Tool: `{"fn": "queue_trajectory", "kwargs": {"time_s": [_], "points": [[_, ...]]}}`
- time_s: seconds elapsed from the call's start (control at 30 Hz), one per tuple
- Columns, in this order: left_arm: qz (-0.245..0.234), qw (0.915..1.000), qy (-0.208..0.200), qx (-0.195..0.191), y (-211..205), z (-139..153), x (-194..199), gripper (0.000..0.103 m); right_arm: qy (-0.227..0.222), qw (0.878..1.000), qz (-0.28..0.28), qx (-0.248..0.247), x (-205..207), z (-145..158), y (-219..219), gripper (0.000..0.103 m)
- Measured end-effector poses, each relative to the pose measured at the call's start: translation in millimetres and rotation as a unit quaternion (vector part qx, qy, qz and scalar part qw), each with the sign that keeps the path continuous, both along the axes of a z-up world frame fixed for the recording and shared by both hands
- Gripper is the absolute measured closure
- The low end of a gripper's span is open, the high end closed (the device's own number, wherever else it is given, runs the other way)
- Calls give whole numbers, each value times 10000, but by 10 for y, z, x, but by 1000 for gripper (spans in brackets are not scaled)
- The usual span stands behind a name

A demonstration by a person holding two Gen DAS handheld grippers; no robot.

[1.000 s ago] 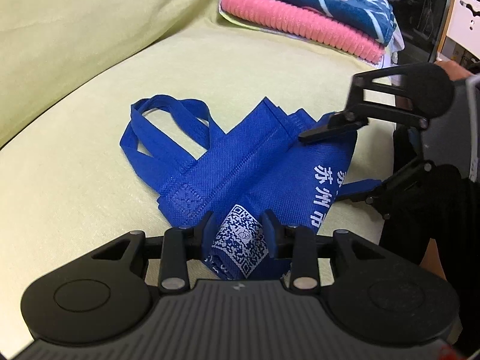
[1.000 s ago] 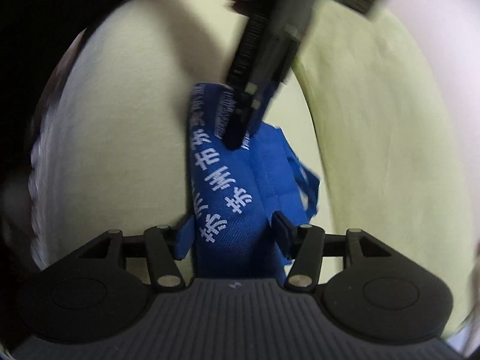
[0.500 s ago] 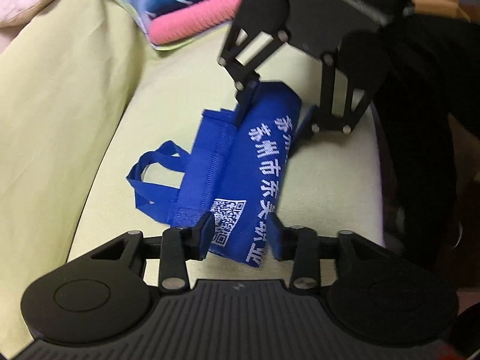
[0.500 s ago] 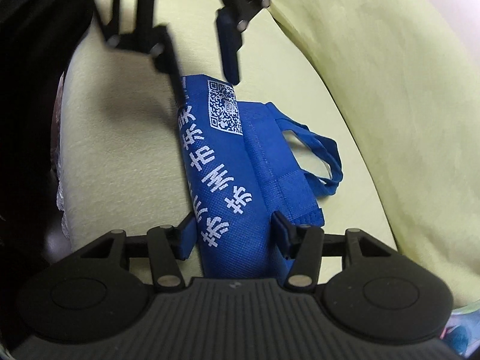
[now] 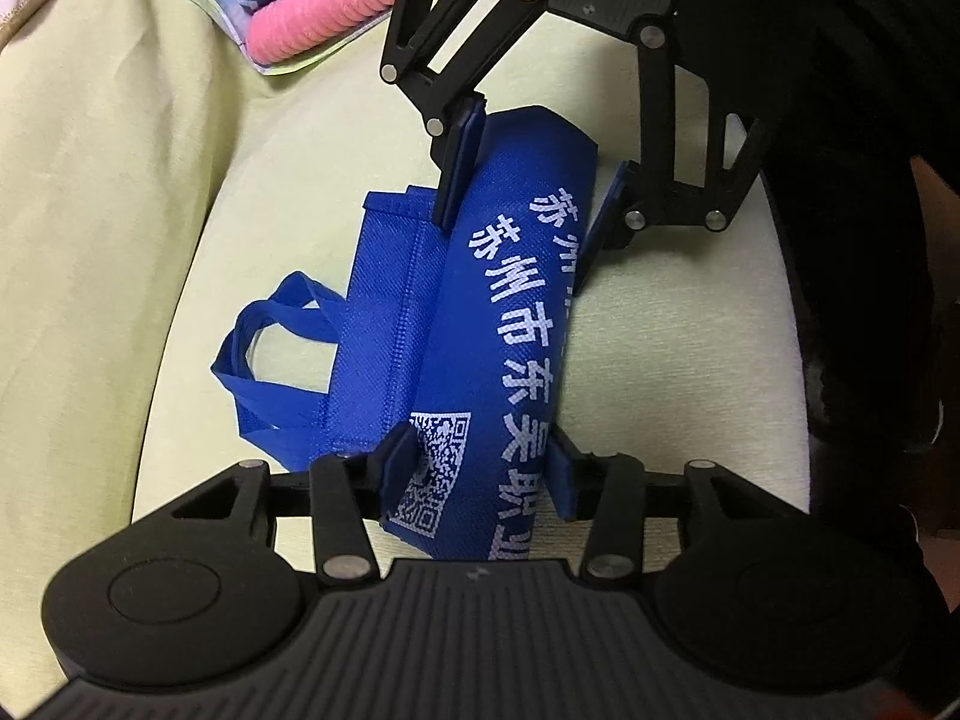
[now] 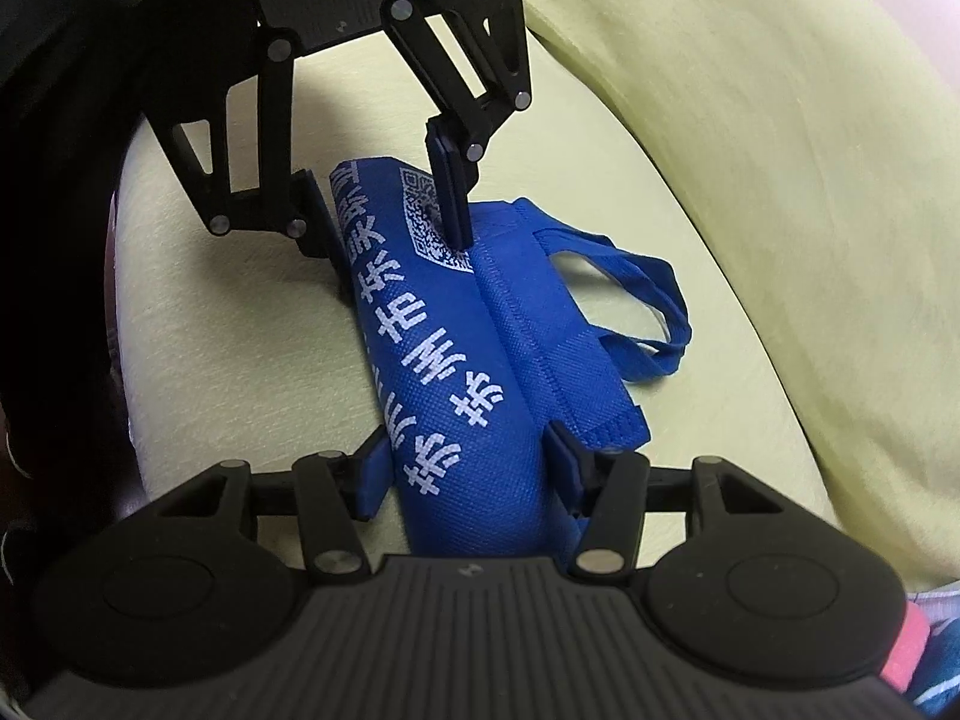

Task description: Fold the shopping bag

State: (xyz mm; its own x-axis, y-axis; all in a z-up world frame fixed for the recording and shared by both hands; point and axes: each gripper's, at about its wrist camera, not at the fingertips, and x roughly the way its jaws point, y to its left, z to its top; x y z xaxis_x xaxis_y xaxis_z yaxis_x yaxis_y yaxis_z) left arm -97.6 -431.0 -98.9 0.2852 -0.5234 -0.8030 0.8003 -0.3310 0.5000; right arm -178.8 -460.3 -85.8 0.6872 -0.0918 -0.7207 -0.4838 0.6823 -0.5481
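The blue shopping bag (image 5: 480, 324) is lying rolled into a thick bundle on a pale yellow-green sofa seat (image 5: 672, 372), with white printed characters running along its length and a QR code (image 5: 435, 468) near one end. A flatter folded flap is lying along one side of the roll, and the two handle loops (image 5: 264, 360) are sticking out from that flap toward the sofa's back cushion (image 5: 90, 240).

In the left wrist view the bundle is stretching from about 6 o'clock up to 12 o'clock, handles pointing to 9 o'clock. The left tool (image 5: 477, 468) is straddling the QR-code end, its blue pads sitting partly open on either side of the roll; both pads are lying against the fabric, so it is gripping that end. At 12 o'clock the right tool (image 5: 528, 180) is straddling the far end in the same way, one pad lying on the seam between roll and flap, the other against the roll's outer side.

In the right wrist view the same arrangement is showing reversed: the right tool (image 6: 468, 468) is clasping the near end at 6 o'clock, half open around the roll, with the handles at 3 o'clock, and the left tool (image 6: 390, 222) is coming down on the QR end near 12 o'clock.

Folded pink and blue towels (image 5: 324, 6) are lying at 11 o'clock in the left wrist view, well apart from the bag. A person's dark clothing (image 5: 870, 240) is filling the 3 o'clock side.
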Motion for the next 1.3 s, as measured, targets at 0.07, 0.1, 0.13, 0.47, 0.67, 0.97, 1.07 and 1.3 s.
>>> {"fn": "queue_trajectory", "kwargs": {"time_s": [0.07, 0.1, 0.13, 0.47, 0.67, 0.97, 1.07, 1.3], "points": [[4, 10000, -8, 17, 0, -1, -14, 53, -2, 10000, -20, 0, -1, -5, 9, 52], [12, 10000, 1, 23, -4, -2, -15, 53, -1, 10000, -26, -1, -1, -7, 12, 52], [21, 10000, 14, 27, -9, -1, -14, 53, -1, 10000, -33, -1, 0, -9, 15, 52], [78, 9998, 204, 40, -26, 14, 24, 53, 4, 9998, -106, 143, 25, -17, -3, 51], [416, 9966, 707, 22, -48, 59, 112, 57, 80, 9987, -328, 385, 72, 19, -29, 51], [470, 9835, 1692, 426, 168, 161, -58, 57, 1121, 9874, -297, 1075, -86, 180, 25, 52], [617, 9768, 2000, 448, 131, 151, 54, 57, 1403, 9770, -391, 1555, -33, 213, -97, 51], [1002, 9489, 2945, 528, 11, 205, 460, 61, 1729, 9090, -1114, 3626, 164, 225, -805, 52]]}}
